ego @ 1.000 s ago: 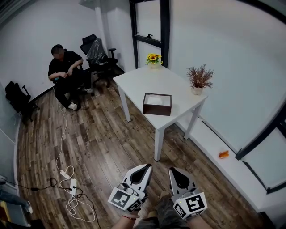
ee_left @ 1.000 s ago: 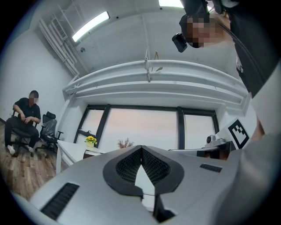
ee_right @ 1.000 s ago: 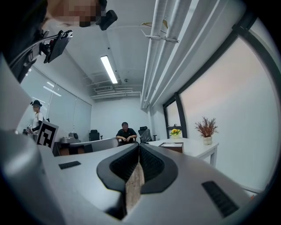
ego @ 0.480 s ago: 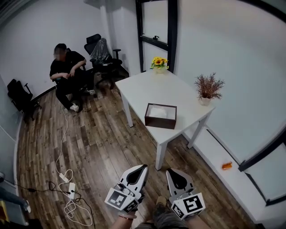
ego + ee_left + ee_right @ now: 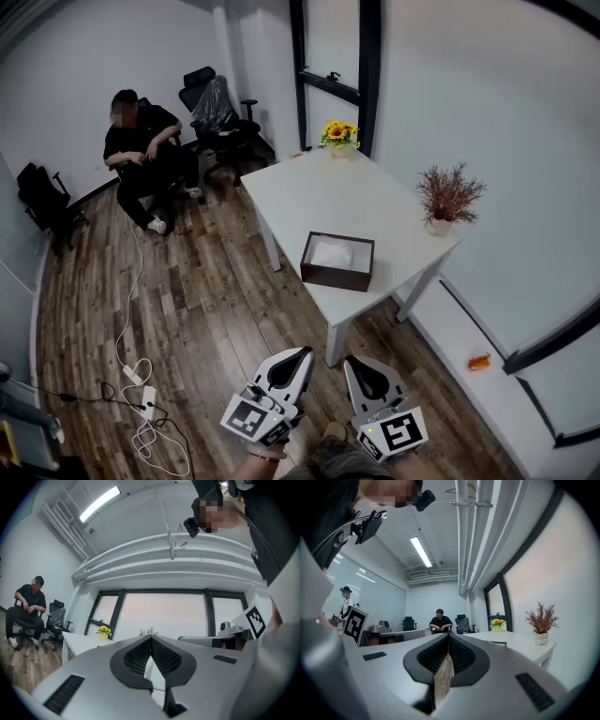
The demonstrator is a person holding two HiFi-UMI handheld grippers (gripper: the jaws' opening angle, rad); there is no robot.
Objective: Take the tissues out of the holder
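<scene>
Fingers of left gripper and right gripper closed, empty, well short of white table. Dark brown rectangular wooden holder near table's front edge, white tissues inside. Judged light, soft, tearable: pinch top sheet centrally.

The tissue holder is a dark brown, low rectangular box with an open top. It stands flat and upright on the white table, at the end of the table nearest the camera, close to the table's near edge and slightly skewed to it. The tissues are a white, flat stack lying inside the holder. They fill most of its interior and sit below its rim.
</scene>
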